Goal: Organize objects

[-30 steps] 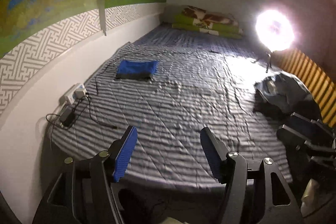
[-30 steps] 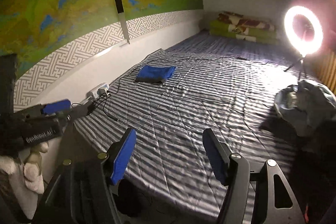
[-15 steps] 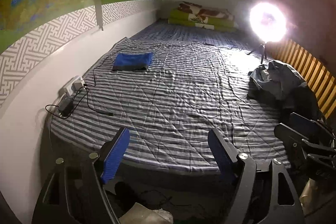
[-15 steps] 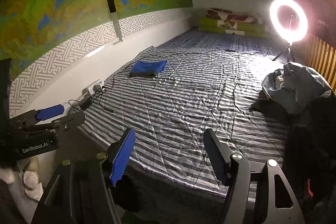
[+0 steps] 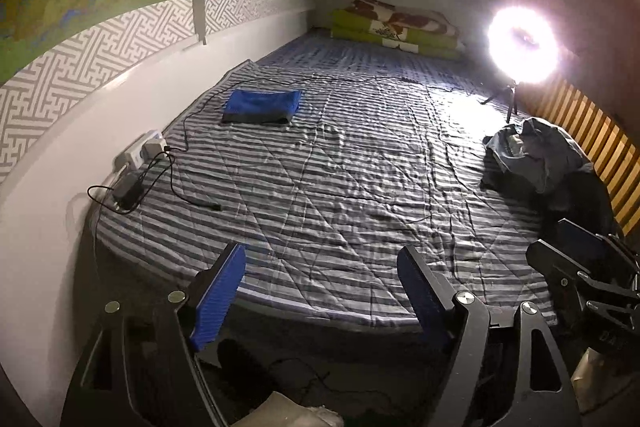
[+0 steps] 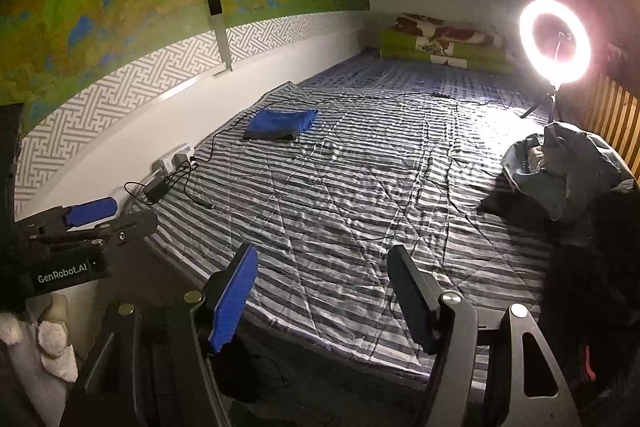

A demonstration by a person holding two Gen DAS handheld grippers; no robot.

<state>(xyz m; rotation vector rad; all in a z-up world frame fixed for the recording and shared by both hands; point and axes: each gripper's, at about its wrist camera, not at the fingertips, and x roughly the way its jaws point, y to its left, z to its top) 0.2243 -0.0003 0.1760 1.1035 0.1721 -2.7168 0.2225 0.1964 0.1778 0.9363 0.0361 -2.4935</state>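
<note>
A folded blue cloth (image 5: 262, 105) lies on the striped bed cover (image 5: 340, 187) near the left wall; it also shows in the right wrist view (image 6: 282, 123). A crumpled grey-blue garment heap (image 5: 536, 157) lies at the bed's right side, also in the right wrist view (image 6: 560, 171). My left gripper (image 5: 320, 291) is open and empty over the bed's near edge. My right gripper (image 6: 322, 291) is open and empty too. The left gripper shows at the left of the right wrist view (image 6: 84, 223).
A power strip (image 5: 140, 151) with an adapter and black cables (image 5: 176, 183) lies by the left wall. A lit ring light (image 5: 522, 45) on a tripod stands at the far right. Folded green bedding (image 5: 396, 27) lies at the far end. Wooden slats (image 5: 592, 131) line the right side.
Both grippers have pulled back from the bed, so its near edge and the floor below now show. Both stay open and empty.
</note>
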